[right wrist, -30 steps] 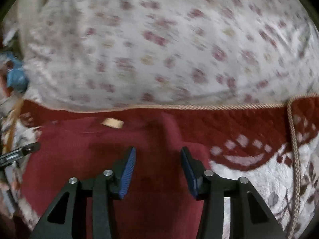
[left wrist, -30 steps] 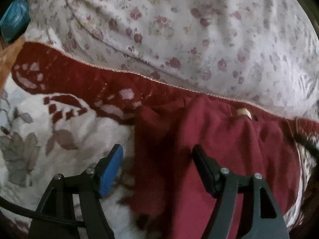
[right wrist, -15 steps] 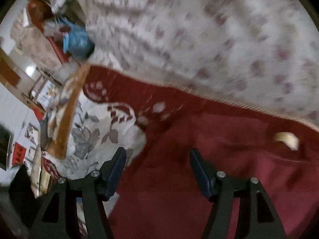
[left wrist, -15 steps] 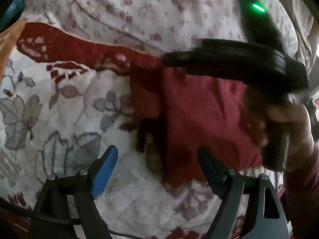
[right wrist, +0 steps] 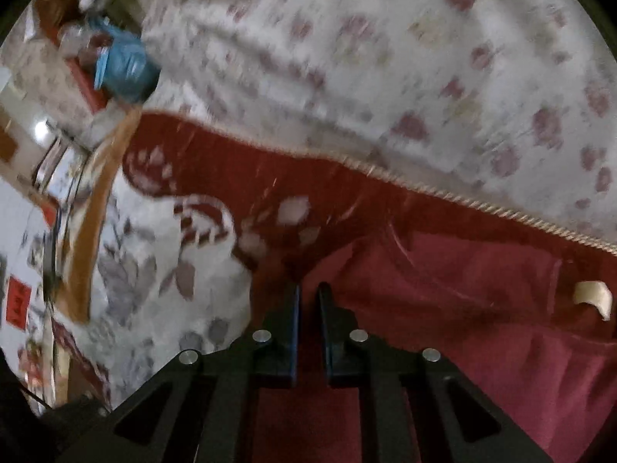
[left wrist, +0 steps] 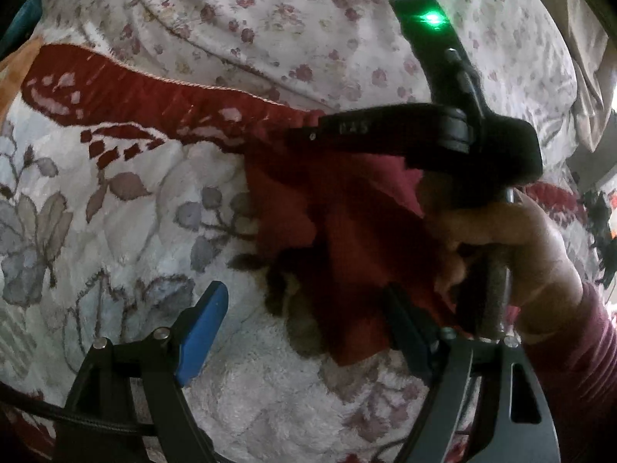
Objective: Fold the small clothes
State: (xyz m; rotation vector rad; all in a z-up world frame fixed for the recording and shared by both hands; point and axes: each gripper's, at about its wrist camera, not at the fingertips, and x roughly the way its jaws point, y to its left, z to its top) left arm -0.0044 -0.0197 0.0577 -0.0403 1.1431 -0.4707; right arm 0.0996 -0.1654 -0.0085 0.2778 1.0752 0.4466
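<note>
Since a second ago the right gripper (right wrist: 307, 301) has swung across to the maroon garment's (right wrist: 482, 308) left edge, and its jaws are closing on a fold of that cloth, nearly together. Lying on the floral blanket (left wrist: 127, 231) below the flowered pillow (left wrist: 289, 19), the garment is sitting partly between the left gripper's (left wrist: 304, 332) wide-open jaws, which are gripping nothing.

You have a white blanket (left wrist: 115, 208) with grey leaves and a dark red border (right wrist: 246, 177), edged with a twisted cord (right wrist: 482, 202), spread under your work. Behind it, on the far side, lies a white cover with small pink flowers (left wrist: 300, 27). Far left you see a blue bag (right wrist: 123, 65), blurred, near some clutter.
</note>
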